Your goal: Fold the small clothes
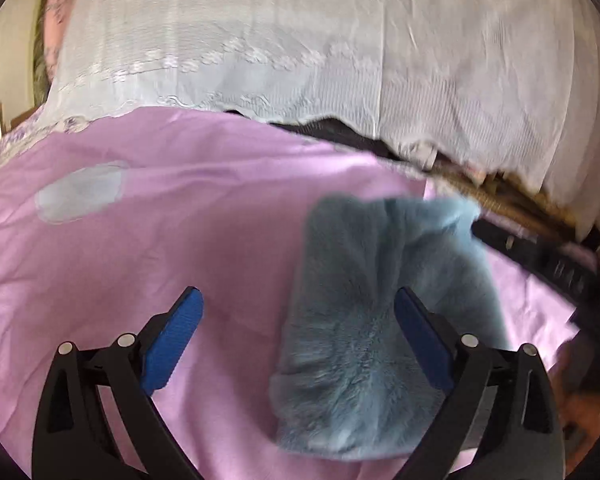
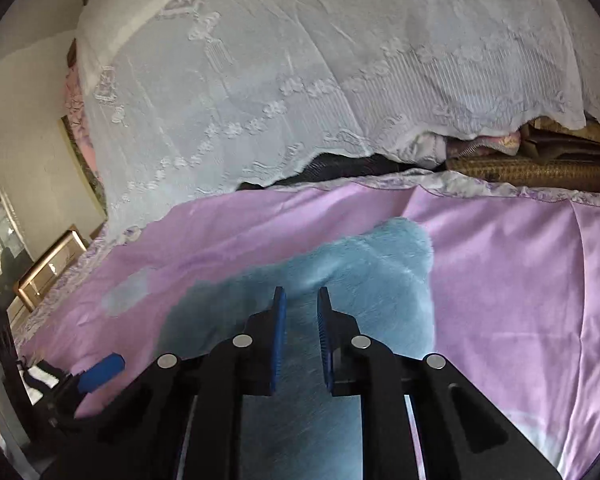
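A fluffy blue garment (image 1: 376, 312) lies on the pink sheet (image 1: 140, 248), bunched into a long strip reaching toward the sheet's far edge, where the white lace cover (image 1: 300, 52) hangs over it. The left gripper (image 1: 298, 312) hovers above it with its jaws spread wide and nothing between them; the right-hand pad (image 1: 420, 344) sits over the fur, the other over bare sheet. From the right wrist view, the garment (image 2: 340, 276) fills the space under the right gripper (image 2: 301, 308), whose jaws stand narrowly apart, blue fur showing in the gap; whether they pinch any of it, I cannot tell. A pale grey patch (image 1: 80, 196) marks the sheet well to the garment's left. At the far edge, woven brown bedding (image 2: 540, 172) peeks from beneath the lace.
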`<state>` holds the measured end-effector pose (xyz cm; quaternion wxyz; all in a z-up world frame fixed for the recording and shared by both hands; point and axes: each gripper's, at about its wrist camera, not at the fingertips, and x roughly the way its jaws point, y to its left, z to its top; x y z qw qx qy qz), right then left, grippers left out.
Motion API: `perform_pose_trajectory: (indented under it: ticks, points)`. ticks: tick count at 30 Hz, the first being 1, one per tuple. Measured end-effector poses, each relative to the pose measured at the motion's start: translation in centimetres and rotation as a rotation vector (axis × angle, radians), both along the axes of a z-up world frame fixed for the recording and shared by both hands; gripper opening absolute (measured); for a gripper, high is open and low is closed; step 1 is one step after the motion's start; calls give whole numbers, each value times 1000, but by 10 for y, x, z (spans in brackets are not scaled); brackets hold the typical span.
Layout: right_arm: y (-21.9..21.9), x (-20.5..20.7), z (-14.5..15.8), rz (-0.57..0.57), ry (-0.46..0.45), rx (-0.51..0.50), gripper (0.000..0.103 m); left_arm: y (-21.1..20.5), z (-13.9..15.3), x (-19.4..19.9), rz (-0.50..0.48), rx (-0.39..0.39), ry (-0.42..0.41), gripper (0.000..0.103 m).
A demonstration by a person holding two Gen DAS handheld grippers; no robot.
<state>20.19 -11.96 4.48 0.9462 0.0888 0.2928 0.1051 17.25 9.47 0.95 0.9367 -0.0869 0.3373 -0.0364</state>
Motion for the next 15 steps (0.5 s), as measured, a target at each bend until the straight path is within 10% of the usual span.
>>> perform_pose_trajectory:
  ticks: [3,6,15]
  points:
    - [-11,25,-34,-11,110,-21,13,-17,-33,16,-26,49,59,98]
    - [-32,32,-79,-22,130,89,10,-7,-42,26,-66,-72,112,99]
    - [-30,26,-70,-27,110,62,9,-12,-46,25,-68,-76,97,99]
